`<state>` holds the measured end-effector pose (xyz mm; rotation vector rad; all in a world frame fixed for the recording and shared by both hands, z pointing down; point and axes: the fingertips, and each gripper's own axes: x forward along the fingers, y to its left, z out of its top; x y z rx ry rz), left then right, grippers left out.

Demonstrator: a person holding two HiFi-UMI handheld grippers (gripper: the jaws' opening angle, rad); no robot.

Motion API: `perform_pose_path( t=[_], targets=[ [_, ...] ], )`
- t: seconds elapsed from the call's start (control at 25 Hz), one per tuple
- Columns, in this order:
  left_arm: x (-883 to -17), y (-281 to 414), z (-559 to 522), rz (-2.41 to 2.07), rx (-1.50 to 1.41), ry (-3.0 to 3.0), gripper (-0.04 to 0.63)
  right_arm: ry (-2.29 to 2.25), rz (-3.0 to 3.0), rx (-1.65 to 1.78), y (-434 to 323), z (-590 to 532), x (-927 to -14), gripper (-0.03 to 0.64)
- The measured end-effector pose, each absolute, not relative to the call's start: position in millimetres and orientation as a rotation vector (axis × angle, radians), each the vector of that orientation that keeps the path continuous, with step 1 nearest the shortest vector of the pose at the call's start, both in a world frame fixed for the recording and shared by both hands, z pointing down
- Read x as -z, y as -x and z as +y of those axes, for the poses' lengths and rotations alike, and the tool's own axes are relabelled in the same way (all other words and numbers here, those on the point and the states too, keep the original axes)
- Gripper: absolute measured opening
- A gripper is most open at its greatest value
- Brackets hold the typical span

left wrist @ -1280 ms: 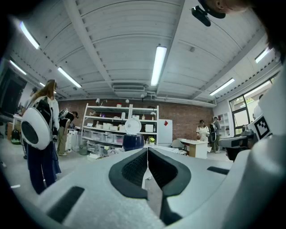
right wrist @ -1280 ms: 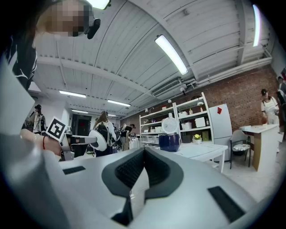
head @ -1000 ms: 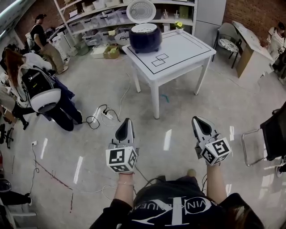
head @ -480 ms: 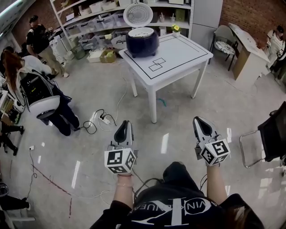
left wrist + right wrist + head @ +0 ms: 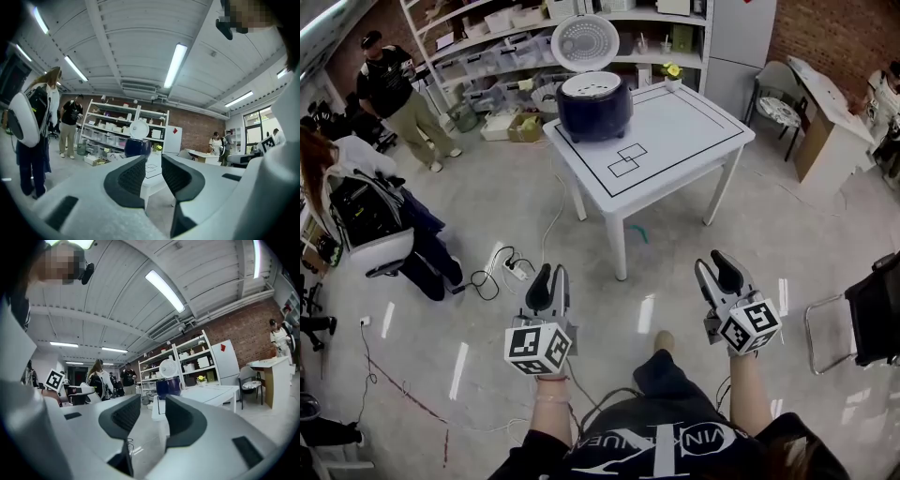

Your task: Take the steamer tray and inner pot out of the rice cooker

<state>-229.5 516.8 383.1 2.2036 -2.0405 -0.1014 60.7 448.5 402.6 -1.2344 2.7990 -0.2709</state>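
A dark blue rice cooker (image 5: 594, 103) stands on the far left corner of a white table (image 5: 675, 131). Its round white lid (image 5: 585, 42) is raised, and a white perforated steamer tray (image 5: 592, 83) shows in its top. The inner pot is hidden. My left gripper (image 5: 550, 279) and right gripper (image 5: 714, 269) hang level over the floor, well short of the table. Both sets of jaws are opening, with nothing between them. Far off, the cooker (image 5: 137, 147) appears in the left gripper view and again, as the cooker (image 5: 168, 386), in the right gripper view.
Black rectangles are marked on the tabletop (image 5: 624, 159). A power strip with cables (image 5: 512, 267) lies on the floor left of the table. People (image 5: 398, 94) stand at the left by storage shelves (image 5: 502, 28). A chair (image 5: 872, 309) sits at the right edge, a desk (image 5: 825, 103) at the far right.
I have walked toward the table, so it and the cooker sit nearer. Both grippers, shut in the earlier frames, now have their jaws parted.
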Motion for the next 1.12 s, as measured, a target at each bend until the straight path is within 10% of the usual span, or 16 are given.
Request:
perform_pose_path(
  t=[1.12],
  targets=[
    [-374, 187, 249, -2.121, 0.115, -2.136, 0.080, 0.990, 2.911, 0.297, -71, 181, -405, 0.147]
  ],
)
